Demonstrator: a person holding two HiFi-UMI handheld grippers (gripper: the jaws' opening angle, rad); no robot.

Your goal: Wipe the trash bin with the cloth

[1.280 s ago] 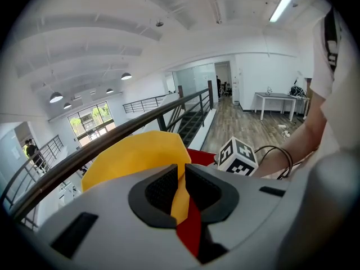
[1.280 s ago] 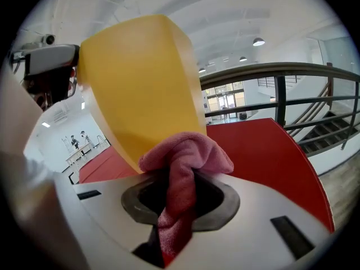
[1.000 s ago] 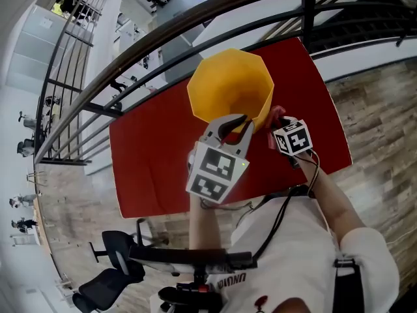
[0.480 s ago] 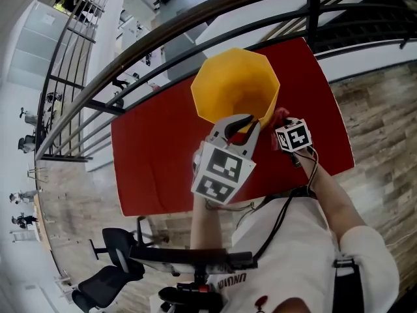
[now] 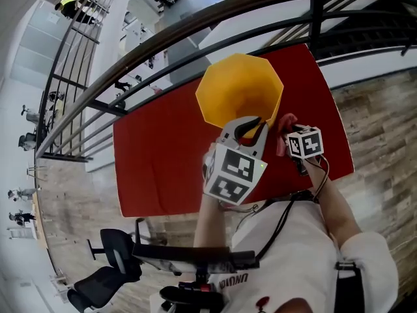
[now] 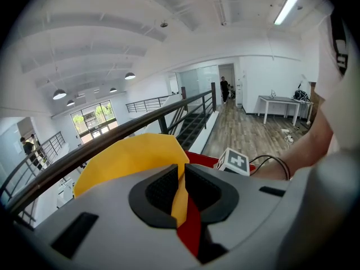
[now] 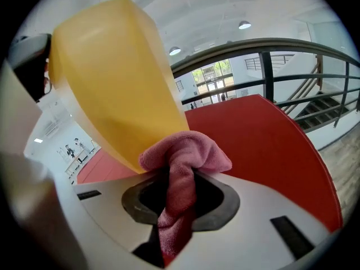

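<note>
A yellow trash bin (image 5: 240,87) stands open-topped on the red table (image 5: 156,155). My left gripper (image 5: 251,128) is shut on the bin's near rim (image 6: 179,193), the yellow wall pinched between its jaws. My right gripper (image 5: 285,130) is shut on a pink cloth (image 7: 183,162), bunched at the jaw tips and pressed against the bin's outer wall (image 7: 115,77) on the right side. In the head view the cloth (image 5: 285,124) shows as a small pink lump beside the bin. The right gripper's marker cube (image 6: 233,161) appears in the left gripper view.
A dark metal railing (image 5: 195,28) runs along the far side of the table, with an open drop to a lower floor beyond. Wooden floor (image 5: 378,109) lies to the right. An office chair (image 5: 104,282) stands at the lower left.
Both grippers and the bin have shifted slightly right and down in the head view. The right gripper with the cloth has slid a little lower along the bin's side.
</note>
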